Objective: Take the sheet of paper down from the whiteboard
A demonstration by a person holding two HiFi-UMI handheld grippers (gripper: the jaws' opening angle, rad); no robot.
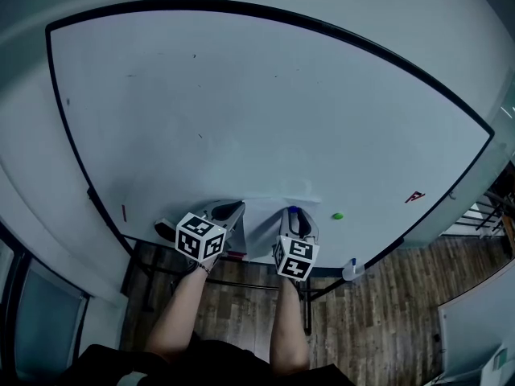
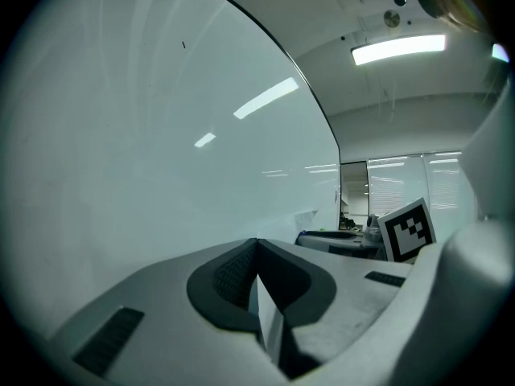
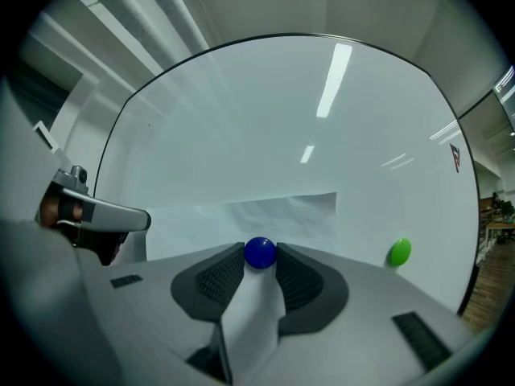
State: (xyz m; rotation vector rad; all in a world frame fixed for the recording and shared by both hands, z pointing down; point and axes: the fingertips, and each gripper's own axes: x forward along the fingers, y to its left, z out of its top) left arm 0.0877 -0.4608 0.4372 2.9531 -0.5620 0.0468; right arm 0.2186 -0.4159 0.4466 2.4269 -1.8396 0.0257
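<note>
- The left gripper [image 2: 257, 244] was pictured closed, with a thin white edge of the sheet [image 2: 271, 328] pinched between its pads.
- The board [image 2: 121, 135] was seen spread along that gripper's left side, close beside the jaws.
- The right gripper [image 3: 259, 257] was shown pointed straight at the board. Its jaws were set wide and clamped on the blue magnet [image 3: 260, 251], which was touched on both sides by the pad tips.
- The sheet was seen lying wrinkled against the board, directly ahead of the right gripper. Its top edge was well above the magnet, and more white paper was visible low between the jaws.
- A green magnet [image 3: 400, 252] was stuck to the board to the right of the right gripper, clear of the sheet.
- The left gripper was caught at the far left of the right gripper's view, at the sheet's left edge.
- From the head view, both grippers were seen side by side near the board's lower edge, with the sheet spanning the gap between them.
</note>
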